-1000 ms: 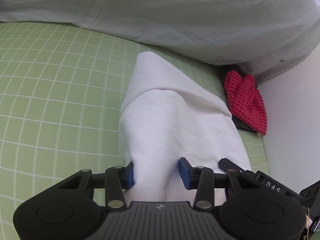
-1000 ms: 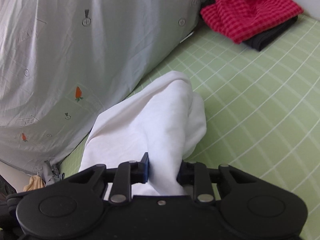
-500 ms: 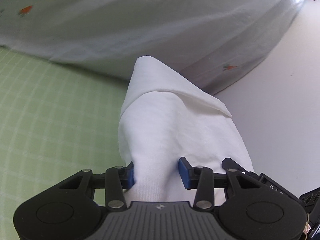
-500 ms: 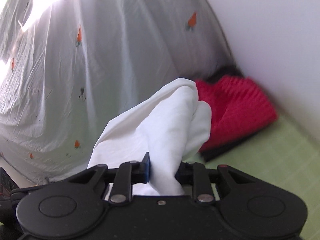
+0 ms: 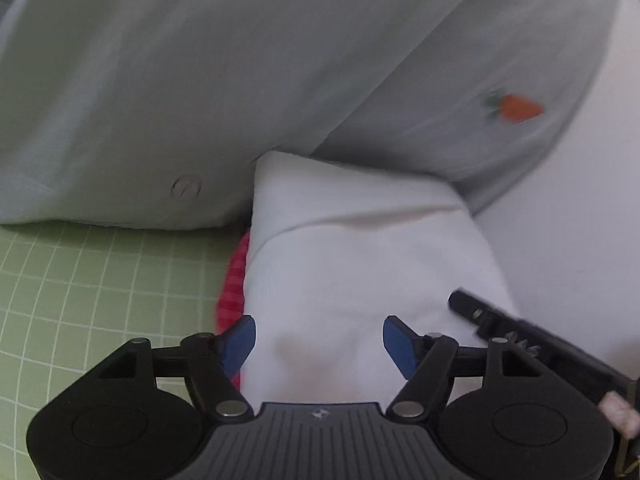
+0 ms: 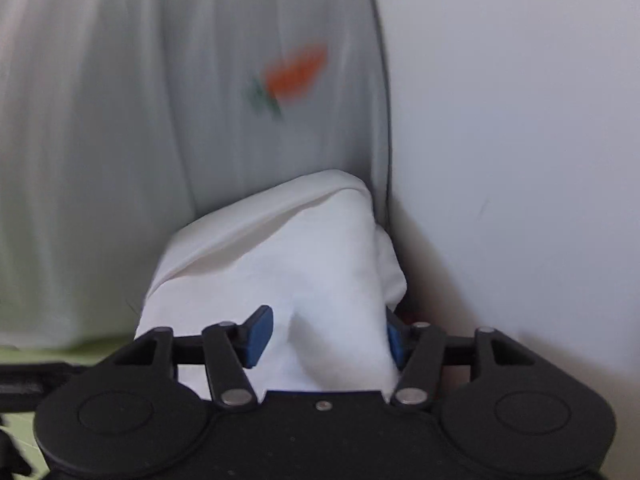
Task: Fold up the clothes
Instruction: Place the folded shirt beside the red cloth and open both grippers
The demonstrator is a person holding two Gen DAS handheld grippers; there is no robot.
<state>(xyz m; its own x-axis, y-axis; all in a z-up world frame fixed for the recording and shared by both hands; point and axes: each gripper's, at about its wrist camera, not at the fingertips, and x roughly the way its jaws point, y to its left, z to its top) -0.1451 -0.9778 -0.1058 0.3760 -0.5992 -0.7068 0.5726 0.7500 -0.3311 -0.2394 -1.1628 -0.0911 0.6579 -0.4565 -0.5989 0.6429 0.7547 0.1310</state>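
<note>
white folded garment (image 5: pixel 360 280) running lengthwise away from both cameras, left hand-held gripper (image 5: pixel 319 344) and right hand-held gripper (image 6: pixel 326 334) jaws opening around it

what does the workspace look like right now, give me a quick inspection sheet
surface: green gridded mat, bare at the left.
job's things: folded white garment lying partly over a red checked cloth.
clutter: large pale cover with carrot prints bulging behind the garment.
grippers: left tool jaws opening, garment between them, pads apart from it; right tool jaws opening, garment between them.
cables: nothing seen.
surroundings: plain white wall at the right.
</note>
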